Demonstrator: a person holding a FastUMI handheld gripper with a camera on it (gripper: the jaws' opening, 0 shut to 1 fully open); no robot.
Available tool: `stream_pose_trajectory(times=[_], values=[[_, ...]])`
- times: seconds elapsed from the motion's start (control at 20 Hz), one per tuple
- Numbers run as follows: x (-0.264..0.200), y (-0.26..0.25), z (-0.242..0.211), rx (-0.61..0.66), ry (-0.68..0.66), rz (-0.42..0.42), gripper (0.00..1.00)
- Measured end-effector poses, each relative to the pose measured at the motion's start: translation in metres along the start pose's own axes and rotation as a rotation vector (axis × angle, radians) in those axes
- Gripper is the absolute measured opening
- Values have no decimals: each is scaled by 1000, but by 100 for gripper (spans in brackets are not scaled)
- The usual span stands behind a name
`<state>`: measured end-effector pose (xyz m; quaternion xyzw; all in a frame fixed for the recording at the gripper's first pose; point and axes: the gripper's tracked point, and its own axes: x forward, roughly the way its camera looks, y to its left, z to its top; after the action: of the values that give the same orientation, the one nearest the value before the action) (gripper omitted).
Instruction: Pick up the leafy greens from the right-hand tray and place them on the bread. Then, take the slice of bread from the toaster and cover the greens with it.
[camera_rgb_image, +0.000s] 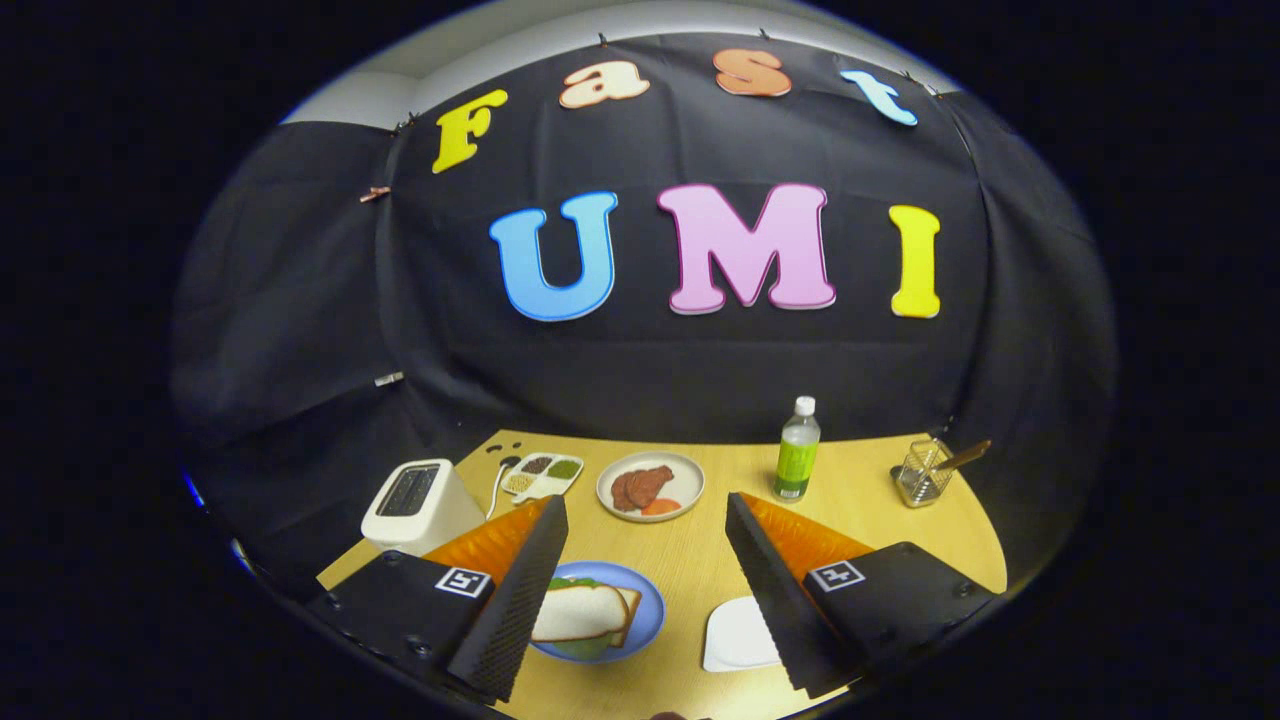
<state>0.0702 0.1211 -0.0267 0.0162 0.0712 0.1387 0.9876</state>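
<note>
Bread (578, 612) slices lie stacked on a blue plate (645, 600) with leafy greens (572, 583) peeking out, tucked against the left finger, long axis running across. Claw (645, 540) stands wide, empty. Right finger overlaps a white tray (735, 635). Beyond sits a toaster (415, 503). Bottle (797, 450) label unreadable.

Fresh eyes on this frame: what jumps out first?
The blue plate between the open gripper's fingers, holding a sandwich with greens peeking out under the top slice. Beyond the fingers, a plate of meat sits mid-table, with a green bottle to its right and a white toaster at the far left. An empty white tray lies by the right finger.
</note>
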Motion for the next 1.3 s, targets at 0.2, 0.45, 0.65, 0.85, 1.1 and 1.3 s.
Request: stream_pose_trajectory(times=[0.2, 0.45, 0.65, 0.85, 1.1, 1.3], values=[[-40, -7, 35, -4, -121, -38, 99], [-81, -23, 37, -14, -183, -126, 98], [-90, -43, 22, -4, -153, -193, 99], [-89, -50, 25, 33, -148, -217, 99], [-74, -45, 21, 13, -116, -210, 99], [-64, -35, 24, -8, -114, -178, 99]])
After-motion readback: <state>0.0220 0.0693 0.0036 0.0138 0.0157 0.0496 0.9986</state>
